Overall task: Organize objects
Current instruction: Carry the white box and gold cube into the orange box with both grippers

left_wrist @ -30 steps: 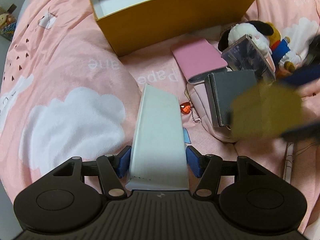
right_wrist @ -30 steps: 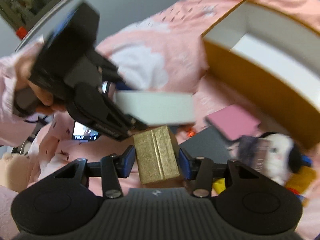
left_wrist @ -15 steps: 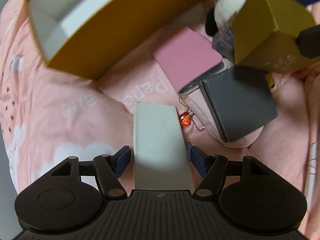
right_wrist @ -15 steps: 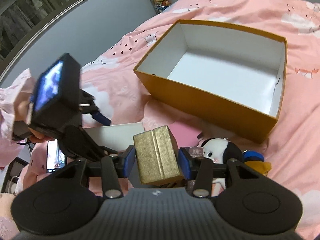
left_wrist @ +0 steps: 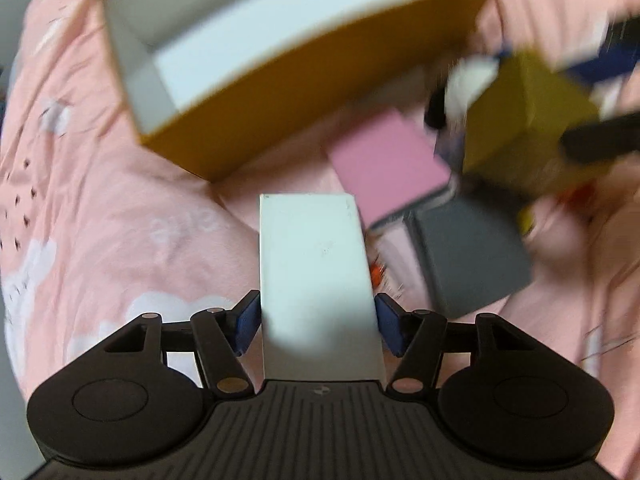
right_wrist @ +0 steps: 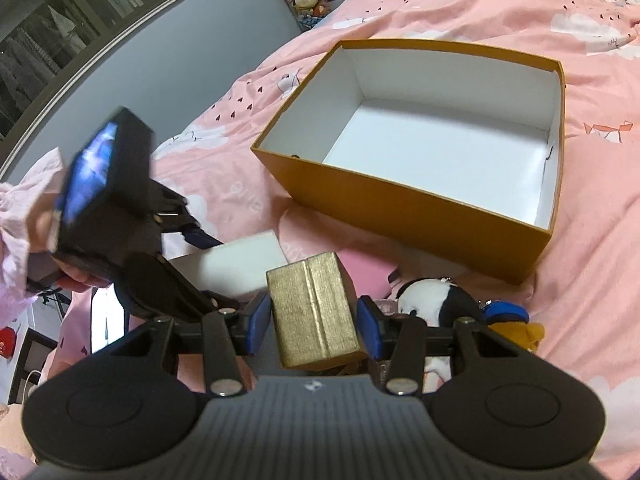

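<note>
Pink bedspread [right_wrist: 580, 240] bore the open orange box [right_wrist: 420, 216], its white interior empty; compared with a second earlier, both carried items had come nearer that box, so neither was yet stowed. Left gripper [left_wrist: 316, 320], whose jaws had just closed inward after a brief widening, clamped the white box [left_wrist: 316, 280] between its pads; right gripper [right_wrist: 314, 320] held the gold box [right_wrist: 314, 312] at a steady half-width. Pink pad [left_wrist: 388, 172], grey box [left_wrist: 472, 256] and plush toy [right_wrist: 436, 300] lay waiting beside the orange box. Bedspread lettering was only partly legible, "ave"; no brand readable.
</note>
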The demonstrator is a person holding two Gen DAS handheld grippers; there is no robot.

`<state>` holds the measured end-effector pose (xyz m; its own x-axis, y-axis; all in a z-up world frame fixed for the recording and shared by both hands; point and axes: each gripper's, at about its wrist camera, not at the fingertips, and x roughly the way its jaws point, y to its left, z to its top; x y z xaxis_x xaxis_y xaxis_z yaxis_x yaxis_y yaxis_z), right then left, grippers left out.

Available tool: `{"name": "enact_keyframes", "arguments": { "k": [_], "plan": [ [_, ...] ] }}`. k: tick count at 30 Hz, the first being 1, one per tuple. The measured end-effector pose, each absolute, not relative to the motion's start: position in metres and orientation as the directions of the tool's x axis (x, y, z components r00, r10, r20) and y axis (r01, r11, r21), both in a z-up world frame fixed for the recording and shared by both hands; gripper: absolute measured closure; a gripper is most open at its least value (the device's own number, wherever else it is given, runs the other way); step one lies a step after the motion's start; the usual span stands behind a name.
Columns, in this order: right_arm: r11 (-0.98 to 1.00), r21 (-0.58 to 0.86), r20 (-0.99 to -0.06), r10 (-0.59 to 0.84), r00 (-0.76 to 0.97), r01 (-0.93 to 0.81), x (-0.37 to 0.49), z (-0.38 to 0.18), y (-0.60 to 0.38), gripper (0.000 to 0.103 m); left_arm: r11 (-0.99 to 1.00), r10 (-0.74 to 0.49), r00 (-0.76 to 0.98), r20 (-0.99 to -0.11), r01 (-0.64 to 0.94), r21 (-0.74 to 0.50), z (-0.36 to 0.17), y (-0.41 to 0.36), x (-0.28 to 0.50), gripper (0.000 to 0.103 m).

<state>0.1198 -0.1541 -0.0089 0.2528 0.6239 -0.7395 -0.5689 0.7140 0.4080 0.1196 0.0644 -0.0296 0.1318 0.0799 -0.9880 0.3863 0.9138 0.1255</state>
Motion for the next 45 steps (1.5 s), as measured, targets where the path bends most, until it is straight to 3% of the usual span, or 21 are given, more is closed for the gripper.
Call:
{"name": "enact_keyframes", "arguments": {
  "k": [7, 22, 29, 38, 45],
  "plan": [
    [0.71, 0.397, -0.727, 0.63, 0.273, -0.581, 0.119, 0.005, -0.152, 0.054, 0.944, 0.005, 0.288, -0.958, 0.315, 0.1, 0.035, 0.066, 0.108, 0.034],
    [0.721, 0.397, -0.595, 0.673, 0.439, -0.568, 0.155, 0.071, -0.156, 0.056, 0.962, -0.115, 0.459, -0.881, 0.274, 0.017, 0.101, 0.078, 0.162, 0.034],
    [0.752, 0.43, -0.571, 0.655, 0.495, -0.5, 0.218, 0.077, -0.149, 0.056, 0.964, -0.137, 0.431, -0.892, 0.267, -0.019, 0.084, 0.078, 0.221, 0.034],
    [0.811, 0.364, -0.67, 0.57, 0.476, -0.458, 0.277, 0.035, -0.133, 0.057, 0.969, -0.109, 0.371, -0.922, 0.248, -0.015, 0.043, 0.084, 0.267, 0.034],
    [0.818, 0.358, -0.718, 0.55, 0.427, -0.451, 0.304, -0.001, -0.122, 0.057, 0.96, -0.043, 0.341, -0.939, 0.273, 0.055, 0.004, 0.073, 0.286, 0.034]
  ]
}}
